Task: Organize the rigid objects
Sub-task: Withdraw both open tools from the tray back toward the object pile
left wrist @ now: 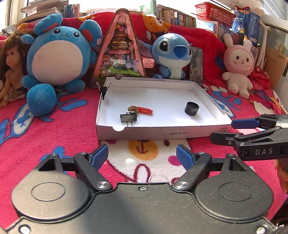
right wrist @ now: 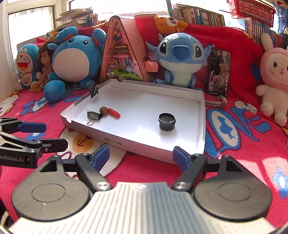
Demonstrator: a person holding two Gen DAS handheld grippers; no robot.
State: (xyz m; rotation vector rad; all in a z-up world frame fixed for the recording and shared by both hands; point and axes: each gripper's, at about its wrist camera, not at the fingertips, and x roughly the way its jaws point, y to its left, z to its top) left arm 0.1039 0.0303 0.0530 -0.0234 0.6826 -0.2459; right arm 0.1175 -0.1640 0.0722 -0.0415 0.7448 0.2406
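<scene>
A shallow white cardboard tray [left wrist: 162, 130] [right wrist: 136, 144] lies on the red blanket. Inside it are a black binder clip [left wrist: 128, 117] [right wrist: 94, 115], a small brown acorn-like piece [left wrist: 133, 108] [right wrist: 103, 110], an orange-red stick [left wrist: 145, 110] [right wrist: 113, 112] and a black round cap [left wrist: 191, 108] [right wrist: 166, 121]. A second binder clip [left wrist: 104, 89] [right wrist: 94, 91] is clamped on the tray's far left rim. My left gripper [left wrist: 142, 155] [right wrist: 42, 132] stands open in front of the tray, nothing between its fingers. My right gripper [right wrist: 141, 155] [left wrist: 225, 130] is open too, near the tray's front right corner.
Plush toys line the back: a round blue one [left wrist: 57, 54], a blue alien [left wrist: 171, 52], a pink rabbit [left wrist: 238, 66], plus a doll [left wrist: 12, 66]. A triangular pink display box [left wrist: 118, 48] stands behind the tray. A phone [right wrist: 218, 72] leans at the right. Bookshelves and a red basket [left wrist: 214, 10] are behind.
</scene>
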